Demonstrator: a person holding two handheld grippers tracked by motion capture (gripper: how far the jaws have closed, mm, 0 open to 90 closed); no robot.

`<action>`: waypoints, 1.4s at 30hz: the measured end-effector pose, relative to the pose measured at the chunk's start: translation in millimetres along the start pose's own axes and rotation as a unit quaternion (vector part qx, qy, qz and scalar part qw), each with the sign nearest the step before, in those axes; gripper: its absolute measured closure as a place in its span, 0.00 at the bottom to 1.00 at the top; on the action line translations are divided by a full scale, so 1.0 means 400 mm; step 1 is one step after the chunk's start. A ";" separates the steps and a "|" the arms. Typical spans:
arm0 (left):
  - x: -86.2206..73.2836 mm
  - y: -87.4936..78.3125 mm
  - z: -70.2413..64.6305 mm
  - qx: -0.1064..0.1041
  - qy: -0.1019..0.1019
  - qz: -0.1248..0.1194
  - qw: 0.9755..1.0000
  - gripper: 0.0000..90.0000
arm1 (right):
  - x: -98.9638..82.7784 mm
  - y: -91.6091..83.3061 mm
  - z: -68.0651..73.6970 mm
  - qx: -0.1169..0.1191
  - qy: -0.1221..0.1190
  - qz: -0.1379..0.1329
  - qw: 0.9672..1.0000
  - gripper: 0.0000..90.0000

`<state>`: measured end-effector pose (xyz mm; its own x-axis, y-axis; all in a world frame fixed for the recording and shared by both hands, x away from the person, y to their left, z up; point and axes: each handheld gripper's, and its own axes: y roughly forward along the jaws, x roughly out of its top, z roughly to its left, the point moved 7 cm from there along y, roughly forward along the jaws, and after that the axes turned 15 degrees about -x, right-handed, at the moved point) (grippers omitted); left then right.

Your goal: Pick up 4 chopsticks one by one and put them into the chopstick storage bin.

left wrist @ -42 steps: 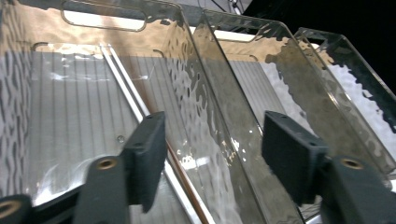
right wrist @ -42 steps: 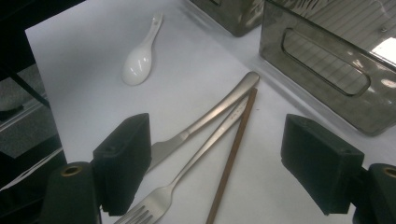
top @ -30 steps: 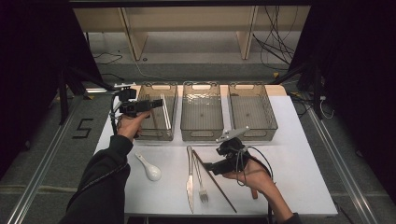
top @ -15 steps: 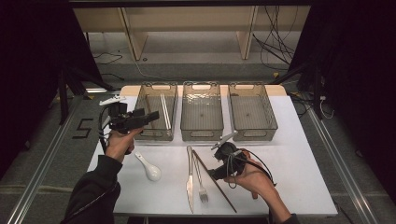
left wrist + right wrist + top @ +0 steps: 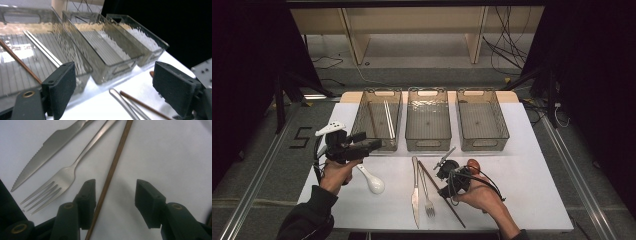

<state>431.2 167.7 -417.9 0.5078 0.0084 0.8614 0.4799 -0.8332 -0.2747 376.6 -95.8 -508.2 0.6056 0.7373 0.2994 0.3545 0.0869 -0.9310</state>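
Chopstick [image 5: 110, 177] — thin, brown, wooden | right claw [image 5: 115, 195] closing, astride it, not clamped | left claw [image 5: 120, 85] apart

From my station the desk [image 5: 532, 170] reads as a matt white sheet, smooth. The knife [image 5: 47, 147] and fork [image 5: 60, 180] look like brushed metal with a soft shine. The brown chopstick [image 5: 112, 170] between my right gripper's [image 5: 115, 195] jaws looks like smooth wood. Those jaws carry matt black pads, rubbery-looking. The three bins [image 5: 105, 55] seem clear smoky plastic, ribbed and glossy. The spoon [image 5: 373, 182] looks like glossy white ceramic or plastic.
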 end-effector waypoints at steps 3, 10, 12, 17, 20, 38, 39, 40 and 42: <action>-0.028 -0.002 -0.011 -0.007 -0.001 0.000 1.000 0.21 | -0.005 0.009 0.004 0.002 -0.011 0.009 1.000 0.61; -0.086 0.010 -0.030 -0.008 0.016 0.015 1.000 0.20 | -0.014 0.020 0.017 0.009 -0.019 0.033 0.999 0.68; -0.096 0.014 -0.035 -0.008 0.013 0.016 1.000 0.20 | -0.013 0.020 0.020 0.010 -0.015 0.035 0.999 0.68; -0.112 0.020 -0.046 -0.012 0.015 0.022 1.000 0.20 | -0.017 0.029 0.032 0.010 -0.029 0.046 0.998 0.69; -0.122 0.022 -0.047 -0.012 0.011 0.023 1.000 0.20 | -0.018 0.033 0.037 -0.003 -0.036 0.051 0.998 0.74; -0.146 0.026 -0.047 -0.006 0.014 0.022 1.000 0.20 | -0.037 0.034 -0.007 -0.030 -0.034 0.089 0.995 0.90; -0.147 0.026 -0.046 -0.007 0.015 0.025 1.000 0.20 | -0.037 0.035 -0.007 -0.026 -0.031 0.088 0.995 0.90; -0.147 0.026 -0.046 -0.007 0.015 0.025 1.000 0.20 | -0.037 0.035 -0.008 -0.026 -0.030 0.088 0.995 0.90; -0.148 0.027 -0.046 -0.006 0.016 0.025 1.000 0.20 | -0.037 0.036 -0.008 -0.026 -0.028 0.089 0.995 0.90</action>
<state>393.1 148.0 -463.7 0.5084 -0.0503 0.8597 0.4453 -0.8391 -0.3124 375.2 -107.5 -525.4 0.6217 0.7746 0.1165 0.2819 -0.0825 -0.9559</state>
